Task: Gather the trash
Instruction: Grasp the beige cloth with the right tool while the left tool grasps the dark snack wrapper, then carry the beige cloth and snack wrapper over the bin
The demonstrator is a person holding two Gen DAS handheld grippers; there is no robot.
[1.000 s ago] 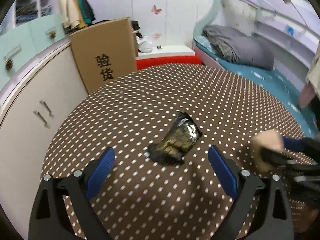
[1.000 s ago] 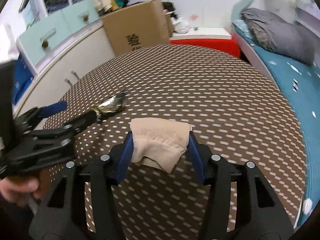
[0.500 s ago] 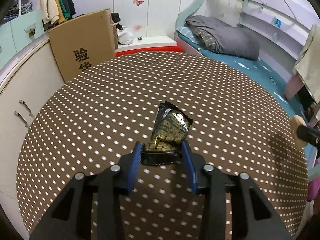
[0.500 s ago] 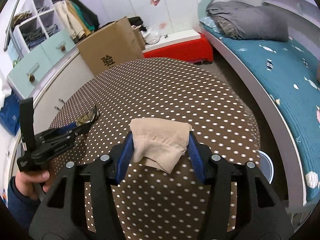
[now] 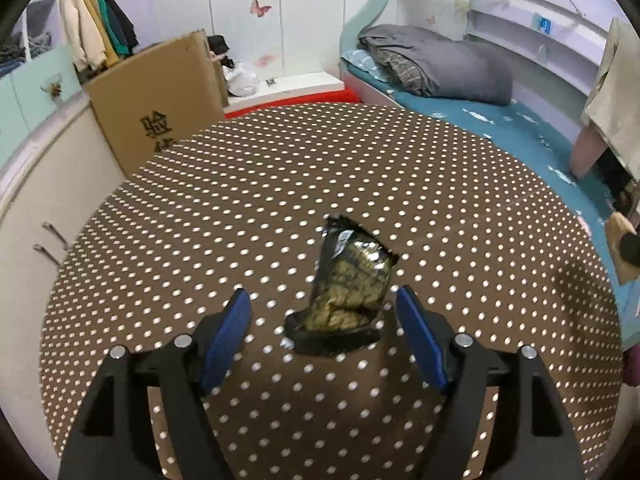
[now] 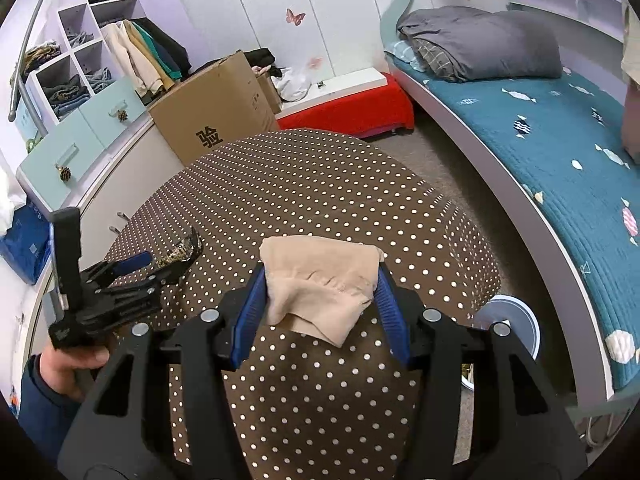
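Beige crumpled tissue [image 6: 320, 284] is sitting clamped in the right hand-held gripper [image 6: 320, 300], lifted over the dotted table [image 6: 320, 184]; one dark snack wrapper [image 5: 348, 284] is lying between the wide-spread fingers of the left hand-held gripper [image 5: 324, 328], ungripped. Two trash pieces: one collected, one waiting; the bin is seemingly the white tub [image 6: 508, 324] below

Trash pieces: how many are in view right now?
2. A black-and-gold wrapper sits between the left gripper's open fingers over the dotted table; a beige crumpled piece is clamped in the right gripper. More may be hidden.
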